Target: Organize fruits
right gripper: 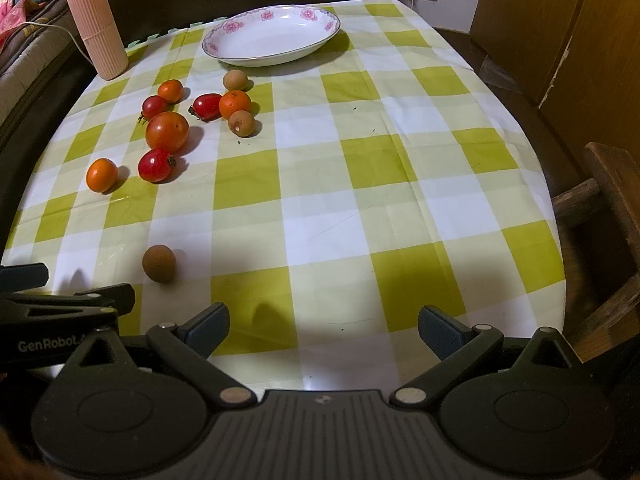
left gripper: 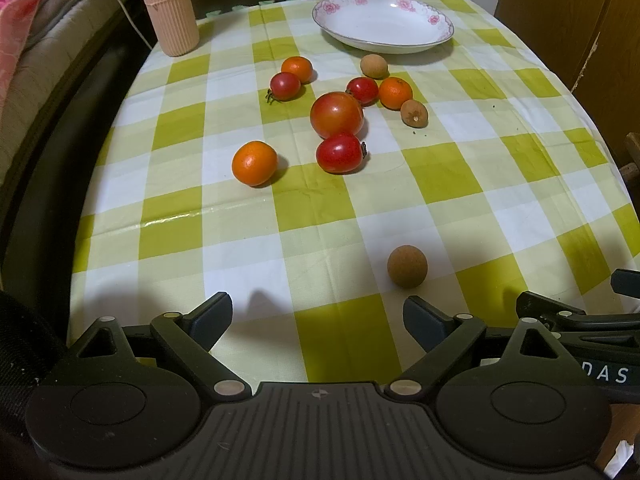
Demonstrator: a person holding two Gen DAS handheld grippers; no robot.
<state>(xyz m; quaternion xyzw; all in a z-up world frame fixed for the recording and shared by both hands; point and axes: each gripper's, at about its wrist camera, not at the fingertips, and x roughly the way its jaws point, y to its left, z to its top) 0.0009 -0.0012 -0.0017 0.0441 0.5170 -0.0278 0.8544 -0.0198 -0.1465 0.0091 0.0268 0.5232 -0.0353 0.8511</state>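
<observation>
At the near edge of the bench [left gripper: 520,184], both tools, left [left gripper: 318,318] and right [right gripper: 323,330], gape wide and empty. Fruit [left gripper: 337,114] lies scattered left of centre; the far plate [left gripper: 440,38] is bare. Round fruit may roll off if nudged.

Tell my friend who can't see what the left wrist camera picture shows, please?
Small fruits lie scattered on a green-and-white checked tablecloth: one big tomato, smaller red and orange ones, and brown round ones. An empty flowered dish sits behind them. The open left gripper hovers in front, holding nothing.
</observation>
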